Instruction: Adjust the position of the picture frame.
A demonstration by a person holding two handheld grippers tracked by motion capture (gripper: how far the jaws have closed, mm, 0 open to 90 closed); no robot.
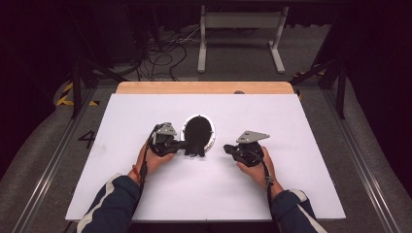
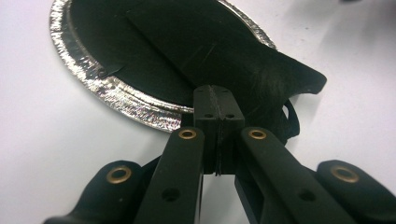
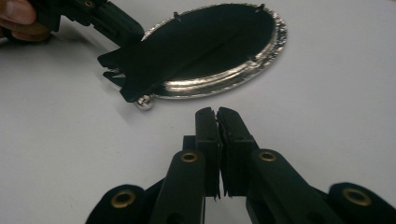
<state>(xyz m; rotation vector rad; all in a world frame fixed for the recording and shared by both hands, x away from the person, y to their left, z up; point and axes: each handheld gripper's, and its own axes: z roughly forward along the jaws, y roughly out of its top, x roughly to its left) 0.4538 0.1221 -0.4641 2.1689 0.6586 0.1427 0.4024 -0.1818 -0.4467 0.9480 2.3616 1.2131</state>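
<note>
My desk (image 1: 145, 194) is the biggest thing here, a white sheet laid over a wooden top, and my two sleeves come in from its near edge. Near the middle of it lies an oval silver frame (image 1: 211, 138) with a black backing panel (image 1: 198, 131) set into it. The panel's tab end sticks out past the rim on my side. My left hand-held gripper (image 2: 218, 105) is clamped on that tab, jaws pressed flat together over the black material. My right hand-held gripper (image 3: 217, 114) sits just to the right of the frame, apart from it, jaws closed on nothing, tips above bare desk. Smallest of all, a little silver ball (image 3: 144, 102) rests against the frame's rim under the tab.
</note>
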